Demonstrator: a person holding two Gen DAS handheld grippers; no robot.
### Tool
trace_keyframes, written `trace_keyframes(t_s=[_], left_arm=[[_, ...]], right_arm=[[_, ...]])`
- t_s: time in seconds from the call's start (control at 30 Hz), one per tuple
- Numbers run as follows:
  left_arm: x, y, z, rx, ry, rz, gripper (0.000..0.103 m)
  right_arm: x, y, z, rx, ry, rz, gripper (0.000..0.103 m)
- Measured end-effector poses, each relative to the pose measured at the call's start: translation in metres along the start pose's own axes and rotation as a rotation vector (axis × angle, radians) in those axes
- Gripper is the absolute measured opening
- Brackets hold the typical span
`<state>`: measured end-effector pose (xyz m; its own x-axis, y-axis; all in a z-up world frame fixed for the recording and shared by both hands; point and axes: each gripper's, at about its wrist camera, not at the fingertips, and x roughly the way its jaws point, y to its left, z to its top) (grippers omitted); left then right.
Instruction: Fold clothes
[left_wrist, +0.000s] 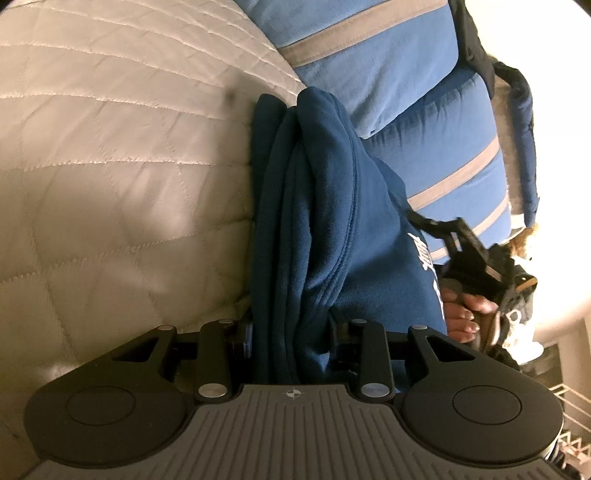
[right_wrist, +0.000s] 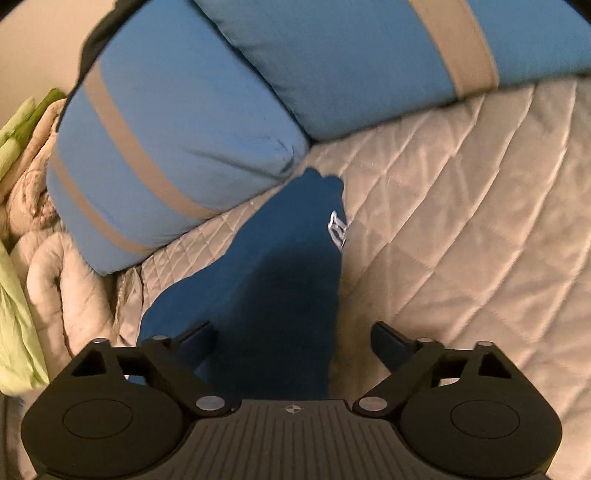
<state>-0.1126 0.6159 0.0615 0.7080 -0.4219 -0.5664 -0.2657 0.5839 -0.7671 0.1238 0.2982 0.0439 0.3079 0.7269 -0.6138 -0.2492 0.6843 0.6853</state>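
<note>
Navy sweatshirt (left_wrist: 325, 221), soft, thick and floppy, hangs bunched over the quilted bed (left_wrist: 110, 166), pinched by the left gripper (left_wrist: 291, 332); right gripper (right_wrist: 293, 339) gapes wide, empty, best gripping a hem.

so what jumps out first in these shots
The navy garment, bunched between the left gripper's closed fingers, hangs over the quilted bed. Behind it lie blue pillows with grey stripes. The right gripper is open above the garment's other end.
</note>
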Motion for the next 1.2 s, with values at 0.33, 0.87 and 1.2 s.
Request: trace_keyframes(t_s=[0.33,0.87,1.2], left_arm=[[-0.027,-0.022,-0.007,0.030,-0.099,-0.029,0.026],[-0.174,-0.087,0.047,0.311,-0.652,0.451,0.071],[-0.163,-0.097,0.012,0.483,-0.662,0.651,0.077]], right_arm=[[-0.003,0.044,-0.007,-0.091,-0.008,-0.015,0.024],[-0.005,0.254,0.019,-0.566,-0.322,-0.009,0.103],[-0.043,0.253,-0.020,-0.705,-0.341,-0.195,0.103]])
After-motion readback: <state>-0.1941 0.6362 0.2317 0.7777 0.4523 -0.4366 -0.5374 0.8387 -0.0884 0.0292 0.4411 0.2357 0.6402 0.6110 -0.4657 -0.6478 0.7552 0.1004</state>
